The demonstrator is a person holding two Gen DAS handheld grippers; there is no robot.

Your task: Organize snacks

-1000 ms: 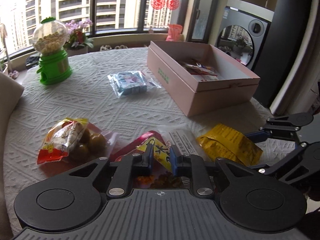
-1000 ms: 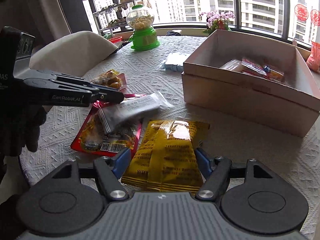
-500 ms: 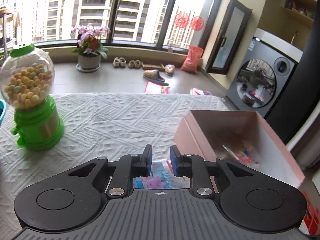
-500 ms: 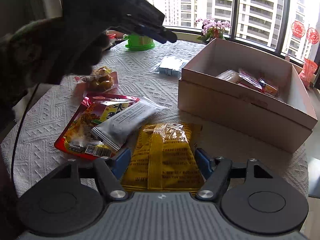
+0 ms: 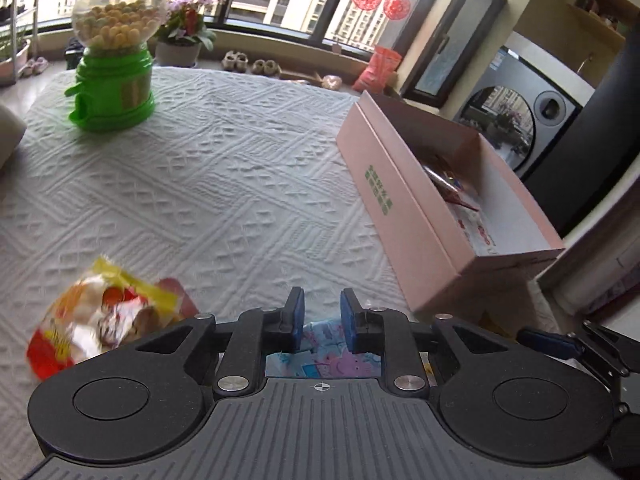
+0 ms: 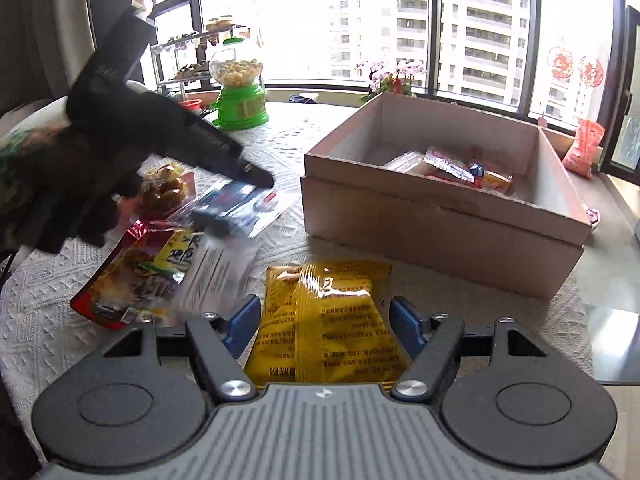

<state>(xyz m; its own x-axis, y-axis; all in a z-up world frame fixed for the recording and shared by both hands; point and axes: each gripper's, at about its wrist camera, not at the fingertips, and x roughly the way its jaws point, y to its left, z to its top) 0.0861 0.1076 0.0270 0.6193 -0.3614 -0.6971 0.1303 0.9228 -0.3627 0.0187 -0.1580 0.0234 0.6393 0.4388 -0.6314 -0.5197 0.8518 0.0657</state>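
- While the yellow snack bag [image 6: 332, 316] lies flat on the white tablecloth [image 5: 224, 184], the right gripper [image 6: 323, 322] has its blue fingers [image 6: 404, 326] spread wide on either side of it, with a gap at each edge.
- Over at 10 o'clock from that bag, the left gripper [image 5: 320, 316] tips down over a clear packet with blue print [image 6: 240, 206]; its blue pads stand a narrow gap apart, and whether they touch the packet cannot be told.
- Seen from the left wrist, that packet [image 5: 332, 360] shows between and below the pads.
- Beside the yellow bag at 9 o'clock lies a red pouch [image 6: 120, 280], with a blurred clear packet [image 6: 218, 276] overlapping it.
- Further off at 11 o'clock sits a bag of brown round snacks [image 6: 166, 190].
- At 1 o'clock the open cardboard box [image 6: 440, 224] holds several wrapped snacks [image 6: 452, 168].
- Near the table's far edge at 11 o'clock stands a green candy dispenser [image 6: 238, 88], in front of the window.
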